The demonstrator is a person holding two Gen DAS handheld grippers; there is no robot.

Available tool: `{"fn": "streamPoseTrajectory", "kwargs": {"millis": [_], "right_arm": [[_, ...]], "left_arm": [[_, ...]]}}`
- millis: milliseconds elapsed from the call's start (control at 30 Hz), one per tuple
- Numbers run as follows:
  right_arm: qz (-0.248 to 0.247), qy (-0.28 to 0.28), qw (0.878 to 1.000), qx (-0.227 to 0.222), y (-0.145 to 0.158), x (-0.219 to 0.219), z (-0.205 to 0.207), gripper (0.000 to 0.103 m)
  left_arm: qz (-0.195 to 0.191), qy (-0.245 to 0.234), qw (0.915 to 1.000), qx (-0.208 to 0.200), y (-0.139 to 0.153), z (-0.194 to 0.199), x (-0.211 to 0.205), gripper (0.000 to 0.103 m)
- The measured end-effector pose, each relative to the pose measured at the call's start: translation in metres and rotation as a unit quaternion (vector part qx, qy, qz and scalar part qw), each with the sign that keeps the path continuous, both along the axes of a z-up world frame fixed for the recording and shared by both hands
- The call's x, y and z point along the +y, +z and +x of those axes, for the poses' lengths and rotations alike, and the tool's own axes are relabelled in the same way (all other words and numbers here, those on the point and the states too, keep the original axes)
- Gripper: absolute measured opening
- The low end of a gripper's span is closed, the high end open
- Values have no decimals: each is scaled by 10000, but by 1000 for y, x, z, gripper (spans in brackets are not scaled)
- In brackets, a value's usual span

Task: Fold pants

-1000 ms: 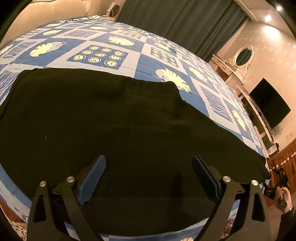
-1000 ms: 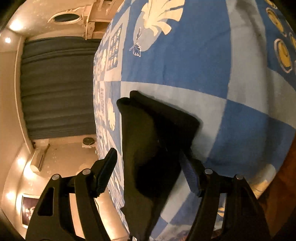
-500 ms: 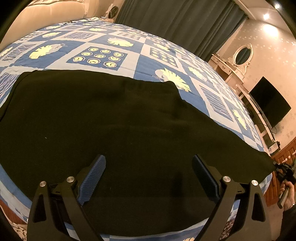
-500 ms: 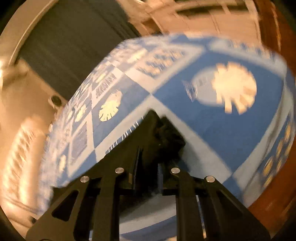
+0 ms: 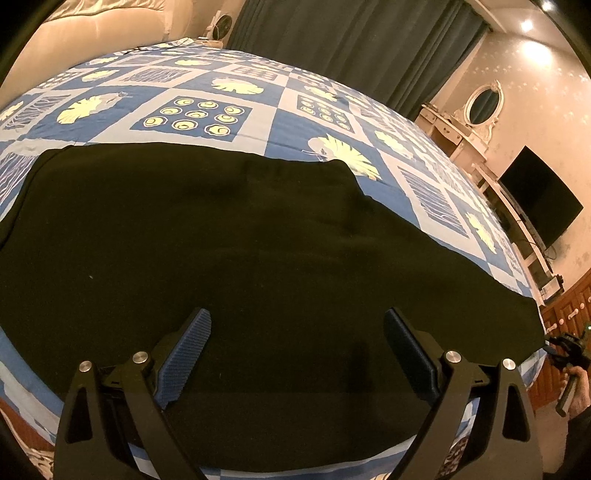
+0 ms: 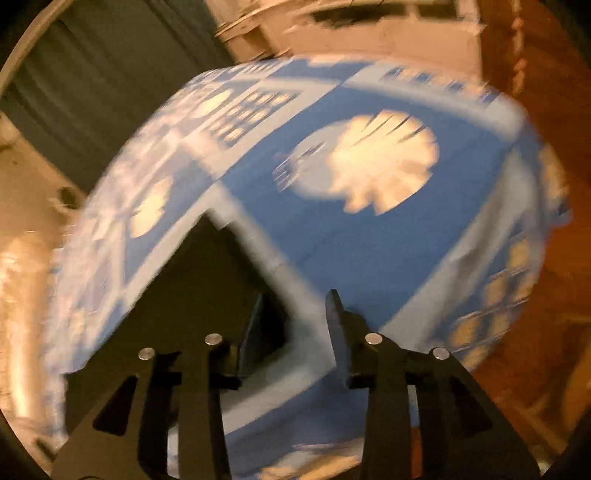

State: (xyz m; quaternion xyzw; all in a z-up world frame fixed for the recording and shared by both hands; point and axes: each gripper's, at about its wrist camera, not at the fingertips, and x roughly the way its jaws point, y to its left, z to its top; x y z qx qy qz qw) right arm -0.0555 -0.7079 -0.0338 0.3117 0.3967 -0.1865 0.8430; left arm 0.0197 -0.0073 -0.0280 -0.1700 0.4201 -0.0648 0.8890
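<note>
Black pants (image 5: 258, 258) lie spread flat across a blue and white patterned bed cover (image 5: 258, 99). My left gripper (image 5: 297, 314) hovers open just above their near edge, with nothing between its blue pads. In the blurred right wrist view the leg end of the pants (image 6: 199, 288) forms a dark corner on the cover (image 6: 369, 251). My right gripper (image 6: 295, 299) hangs above that corner, jaws opening, and only the cover shows between them. The cloth's tip lies by the left finger (image 6: 255, 325), not pinched. A hand (image 5: 581, 387) holding that gripper shows at the bed's right edge.
Dark curtains (image 5: 351, 40) hang behind the bed. A white dresser with an oval mirror (image 5: 484, 103) and a black TV (image 5: 539, 199) stand along the right wall. Wooden cabinets (image 5: 569, 299) flank the bed's right end. A padded headboard (image 5: 103, 26) is at the far left.
The right gripper shut on the pants' leg end, rolled upright and rose, and its jaws have parted again with the cloth lying on the bed. The left gripper has stayed put.
</note>
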Motion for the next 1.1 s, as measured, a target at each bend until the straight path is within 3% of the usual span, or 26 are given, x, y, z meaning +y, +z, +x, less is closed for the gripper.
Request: {"fn": "streamPoseTrajectory", "kwargs": {"millis": [67,167,267,367,433,467,533,567,667,733,867,1033,1100], "right_arm": [[-64,-131,9997,-187,10,-8,-5,36],[624,100,9964,-571,13,-18,-1,56],[909,382,9951,-88,-2,-21,25,60],[1233,753,9895,92,-22,-24,46,67],[1304,1124,9849,186,-30,-23,59,77],[1332,1400,9809,207,-33,-21,67,87],[1276,1781,9753,290,-33,-16,76,89],[1249,1965,9718,360,-32,-14,80,89],[1662,2572,9512,394,-30,1,85,62],[1403,2680,9512,608,-31,6,86,50],[1619,2504,9529,550,-39,-8,78,23],[638,2708,9582,668,-20,12,69,17],[706,2548,9612,783,-29,9,70,17]], "left_arm": [[0,1,10000,-4,0,-1,0,94],[19,-4,10000,-5,0,-1,0,94],[48,-9,10000,-7,0,-1,-1,94],[21,-5,10000,-6,0,-1,-1,94],[18,-10,10000,-12,-1,-1,-1,94],[33,-11,10000,-14,-1,-1,-2,94],[62,-17,10000,-18,0,-1,-3,95],[73,-30,10000,-28,-1,-1,-3,95],[96,-62,9999,-39,-1,-1,-4,95],[68,-64,10000,-34,-1,-1,-5,97],[-18,-79,10000,10,1,0,-4,97],[-69,-116,9999,88,3,1,-3,97],[-127,-128,9997,137,4,3,-2,97]]}}
